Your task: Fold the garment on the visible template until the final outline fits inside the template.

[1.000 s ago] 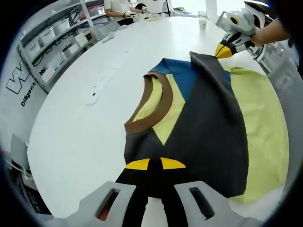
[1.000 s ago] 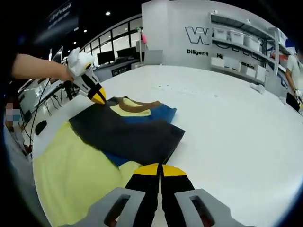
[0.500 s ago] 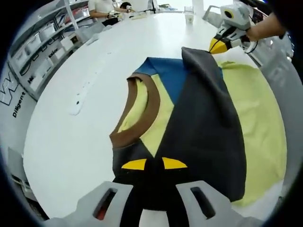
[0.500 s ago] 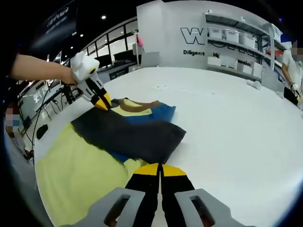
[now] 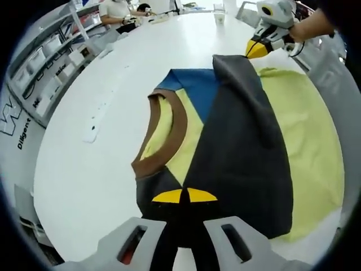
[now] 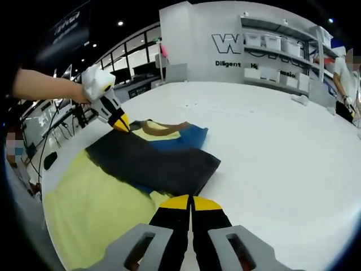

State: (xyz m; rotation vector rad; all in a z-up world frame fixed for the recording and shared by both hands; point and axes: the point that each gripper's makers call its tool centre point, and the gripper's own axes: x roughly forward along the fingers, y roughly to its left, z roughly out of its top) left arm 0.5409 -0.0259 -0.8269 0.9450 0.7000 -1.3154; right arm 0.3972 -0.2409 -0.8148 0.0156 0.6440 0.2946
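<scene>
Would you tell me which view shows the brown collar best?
The left gripper view: the brown collar curves across mid-picture, nearly its whole arc showing. In the right gripper view it is a small far strip behind the dark fold.

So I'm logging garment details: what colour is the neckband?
Brown: the neckband curves around a yellow patch, clearest in the left gripper view.

A broad white round-edged table (image 6: 271,141) fills the room's middle. Behind it stands a white wall with large dark lettering (image 6: 225,42), and white shelving holding pale storage bins (image 6: 282,42) beside it. Dark-framed glass partitions (image 6: 132,48) run along the far side under a black ceiling with small round spotlights (image 6: 119,23).
</scene>
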